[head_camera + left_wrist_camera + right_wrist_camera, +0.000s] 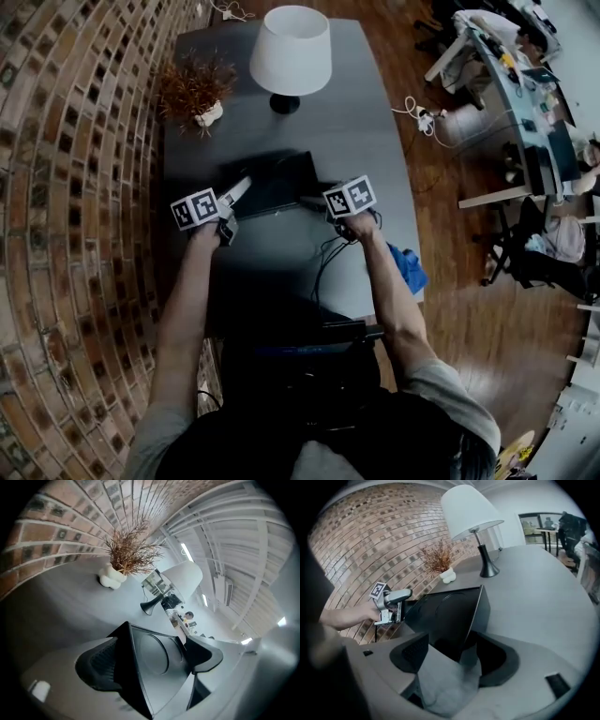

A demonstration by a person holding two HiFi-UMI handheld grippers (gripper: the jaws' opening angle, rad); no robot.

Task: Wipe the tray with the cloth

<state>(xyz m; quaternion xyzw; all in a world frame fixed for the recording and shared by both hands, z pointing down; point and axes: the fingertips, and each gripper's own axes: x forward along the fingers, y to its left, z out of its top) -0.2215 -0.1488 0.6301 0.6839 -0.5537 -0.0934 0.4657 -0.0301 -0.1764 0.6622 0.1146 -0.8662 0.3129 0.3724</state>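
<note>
On the grey surface (361, 122), the left hand-held gripper (151, 659) is released, its jaws wide apart around the black tray's (281, 178) left corner. Rightward, the right hand-held gripper (453, 657) is grasping the grey cloth (445, 686), bunched just at the tray's near-right corner.

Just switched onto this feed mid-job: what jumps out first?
A black tray sits central on the table, one corner between the wide-open jaws of the left gripper. The right gripper holds a grey cloth at the tray's edge. A white lamp and a dried plant stand at the table's far end.
</note>
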